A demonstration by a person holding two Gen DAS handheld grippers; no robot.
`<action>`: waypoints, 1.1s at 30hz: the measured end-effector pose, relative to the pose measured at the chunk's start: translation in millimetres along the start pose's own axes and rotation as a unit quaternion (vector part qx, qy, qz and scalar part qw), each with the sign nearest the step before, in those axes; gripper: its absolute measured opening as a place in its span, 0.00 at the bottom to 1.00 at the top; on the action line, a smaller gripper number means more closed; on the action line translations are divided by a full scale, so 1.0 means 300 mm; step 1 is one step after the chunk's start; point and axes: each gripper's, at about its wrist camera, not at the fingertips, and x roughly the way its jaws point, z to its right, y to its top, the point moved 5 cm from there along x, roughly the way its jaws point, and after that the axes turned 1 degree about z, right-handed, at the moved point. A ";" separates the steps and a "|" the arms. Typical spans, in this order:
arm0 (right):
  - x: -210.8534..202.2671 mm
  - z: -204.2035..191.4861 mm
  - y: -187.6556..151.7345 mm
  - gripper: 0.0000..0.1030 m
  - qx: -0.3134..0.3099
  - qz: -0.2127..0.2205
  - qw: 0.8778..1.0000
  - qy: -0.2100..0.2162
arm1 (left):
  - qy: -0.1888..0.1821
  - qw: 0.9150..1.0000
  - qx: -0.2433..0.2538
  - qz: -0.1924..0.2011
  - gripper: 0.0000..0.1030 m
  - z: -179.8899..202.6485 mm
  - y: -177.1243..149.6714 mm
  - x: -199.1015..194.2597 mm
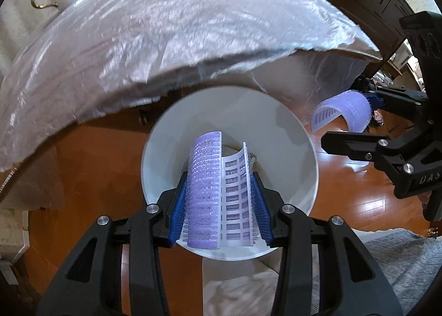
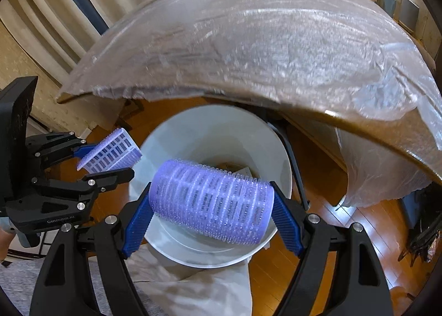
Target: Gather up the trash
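gripping purple roller pieces over a white bin (image 2: 193, 133), both hand-held grippers; one reads "genrobot.ai".

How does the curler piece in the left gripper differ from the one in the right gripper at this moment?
The left gripper holds a curler piece lengthwise along its fingers, its white gridded inside showing; the right gripper holds its curler piece crosswise, only the bristly purple outside showing. The left piece looks like an open half-shell; the right looks fuller and rounder. Both are purple, clamped between blue pads, and held above the white bin.
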 end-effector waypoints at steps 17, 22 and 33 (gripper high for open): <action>0.155 -0.026 -0.019 0.75 0.007 -0.020 0.999 -0.028 | 0.020 0.999 -0.003 -0.032 0.43 -0.013 -0.033 0.144; 0.189 0.000 -0.041 0.75 0.016 -0.025 0.999 -0.038 | 0.031 0.999 0.002 -0.038 0.43 -0.001 -0.027 0.179; 0.221 0.024 -0.051 0.75 0.024 -0.032 0.998 -0.043 | 0.047 0.998 0.016 -0.050 0.43 -0.008 -0.037 0.232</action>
